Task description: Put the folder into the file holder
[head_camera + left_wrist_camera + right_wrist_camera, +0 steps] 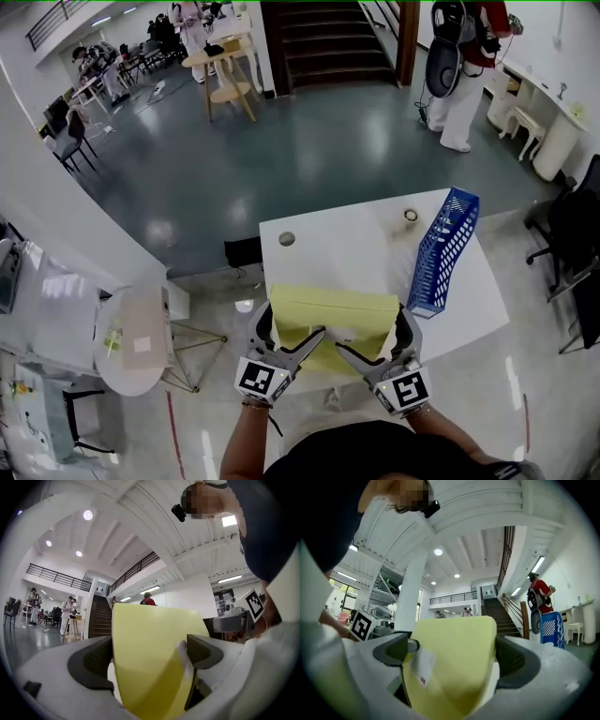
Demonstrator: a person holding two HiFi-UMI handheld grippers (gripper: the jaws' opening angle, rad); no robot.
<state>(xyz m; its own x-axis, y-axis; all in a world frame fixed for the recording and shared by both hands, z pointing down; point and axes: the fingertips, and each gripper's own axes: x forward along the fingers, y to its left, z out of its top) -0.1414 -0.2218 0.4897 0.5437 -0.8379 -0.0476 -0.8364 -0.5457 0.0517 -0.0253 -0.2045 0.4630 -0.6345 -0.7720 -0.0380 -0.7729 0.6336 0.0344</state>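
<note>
Toward the right side of the white counter [328, 248] stood the blue mesh file holder [444, 249], its long axis running away from the person and slanting a little to the right in the head view. What it held, if anything, could not be made out from above. It also showed at the right edge of the right gripper view.

Over the counter's near edge, the yellow folder [330, 311] was held up between the two grippers, well apart from the holder. Its long axis ran left to right, about in line with that edge.

The left gripper [289, 333] had its jaws set wide and closed on the folder's left end, and the right gripper [375, 336] gripped the right end in the same way. In each gripper view the yellow sheet filled the gap between the dark pads. A small white label [423, 665] sat on the folder near the right gripper's left pad.
</note>
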